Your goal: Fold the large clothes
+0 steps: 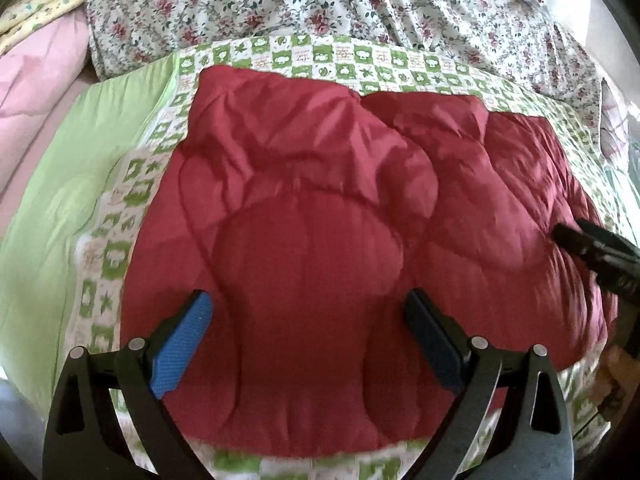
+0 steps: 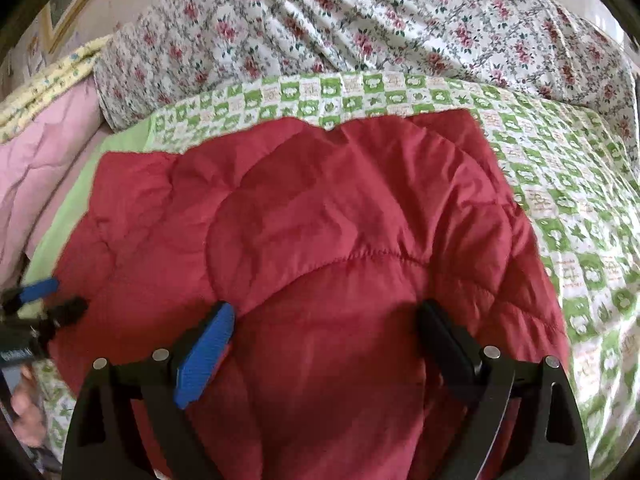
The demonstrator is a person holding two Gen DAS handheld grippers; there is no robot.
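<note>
Red padded jacket lies bunched on the green quilt. Left gripper and right gripper hover spread wide, holding nothing. Slippery puffed layers could spring apart toward 12 o'clock if pinched shallowly.

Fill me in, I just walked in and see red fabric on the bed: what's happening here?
A person holding two grippers is folding a red quilted garment spread on a green-checked blanket. The left gripper and the right gripper both hover over the garment's near part with fingers wide open, gripping nothing. A floral quilt is bunched behind. The garment looks partly folded, though I can't tell how far.
</note>
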